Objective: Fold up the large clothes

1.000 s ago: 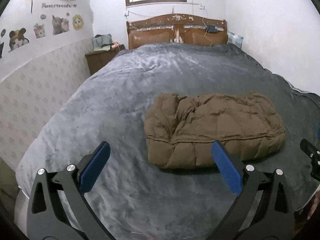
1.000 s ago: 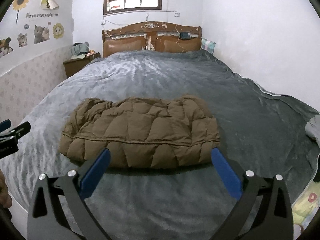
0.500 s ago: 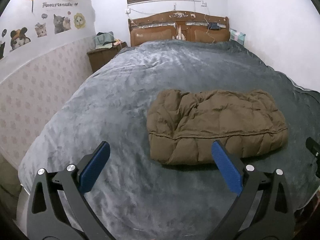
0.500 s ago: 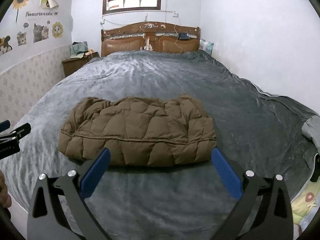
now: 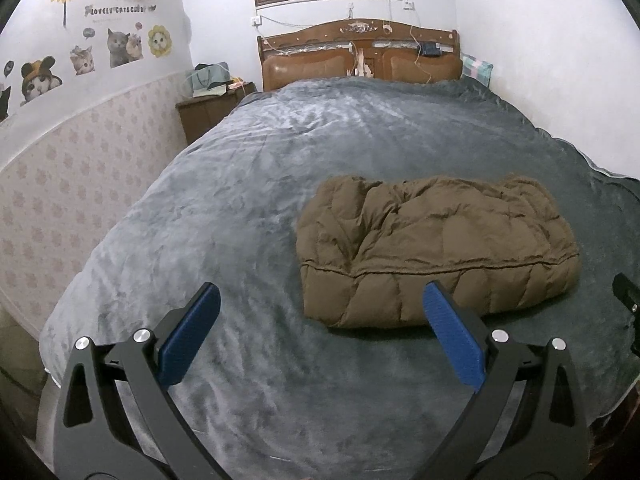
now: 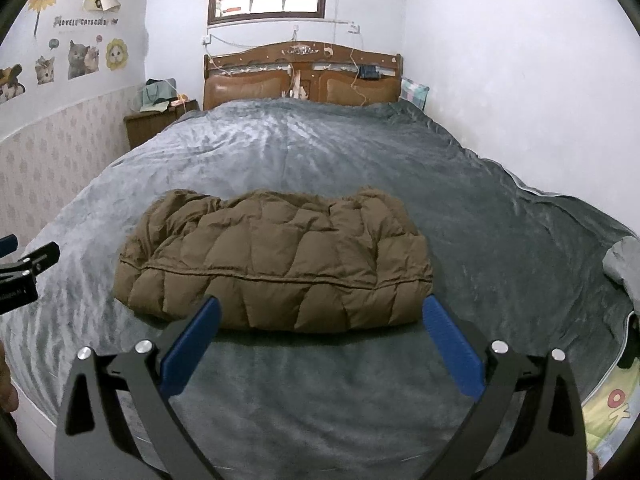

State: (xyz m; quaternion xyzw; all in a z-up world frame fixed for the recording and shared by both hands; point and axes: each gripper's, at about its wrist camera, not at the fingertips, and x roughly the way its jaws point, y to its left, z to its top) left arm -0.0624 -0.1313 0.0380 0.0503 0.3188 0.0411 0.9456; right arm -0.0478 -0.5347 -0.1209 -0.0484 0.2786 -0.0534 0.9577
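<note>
Both the left tool (image 5: 320,312) and right tool (image 6: 320,314) are being held spread before the folded brown jacket (image 6: 276,264); "LOVELY CATS" sticker (image 5: 116,10) is being displayed.

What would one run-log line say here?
left gripper: open, empty | right gripper: open, empty | brown puffer jacket: folded on grey blanket

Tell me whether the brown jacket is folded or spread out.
Folded: the brown jacket lies as a compact, thick, layered bundle on the bed.
</note>
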